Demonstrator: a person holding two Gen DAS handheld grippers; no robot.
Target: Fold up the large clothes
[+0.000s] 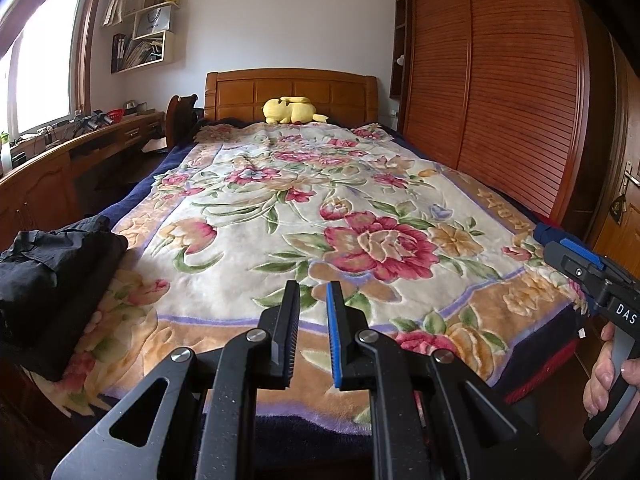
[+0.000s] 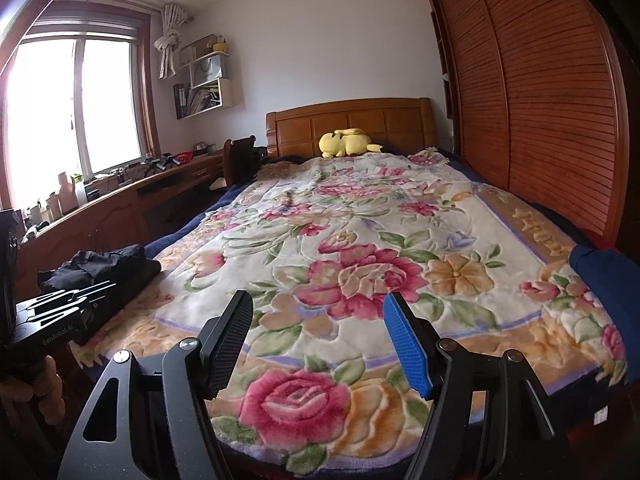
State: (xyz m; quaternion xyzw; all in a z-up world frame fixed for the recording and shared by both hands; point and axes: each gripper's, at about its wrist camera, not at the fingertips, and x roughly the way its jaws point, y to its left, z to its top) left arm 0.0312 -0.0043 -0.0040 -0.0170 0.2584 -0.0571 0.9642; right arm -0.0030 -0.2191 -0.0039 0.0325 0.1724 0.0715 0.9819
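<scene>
At the bed's near left corner lies the dark folded clothing (image 1: 60, 276), a black pile resting on the floral blanket (image 1: 280, 216). It sits well to the left of the left gripper (image 1: 313, 296), apart from its jaws, which stand nearly closed with only a thin gap and nothing between them. In the right wrist view the same pile (image 2: 108, 266) lies just beyond the left gripper's body (image 2: 60, 320), which carries the readable marking "GenRobot.AI"; a hand (image 2: 36, 384) grips its handle below.

On the wall above the long wooden desk (image 1: 80, 148) by the window, open shelf boxes (image 1: 148, 36) hold books or folders, a white paper bag with writing too small to read, and a small yellow pot. A red basket (image 1: 116, 113) stands on the desk; its contents cannot be made out.

At the headboard (image 1: 292, 92) a yellow plush toy (image 1: 292, 111) lies on the bed.

The right gripper (image 2: 318, 320) hovers over the blanket's near edge, jaws released and wide apart, empty. In the left wrist view its body (image 1: 592, 272) shows the letters "DAS", held by a hand (image 1: 612, 376). Blue cloth (image 2: 604, 272) lies at the bed's near right corner beside the slatted wardrobe (image 1: 500, 80).
</scene>
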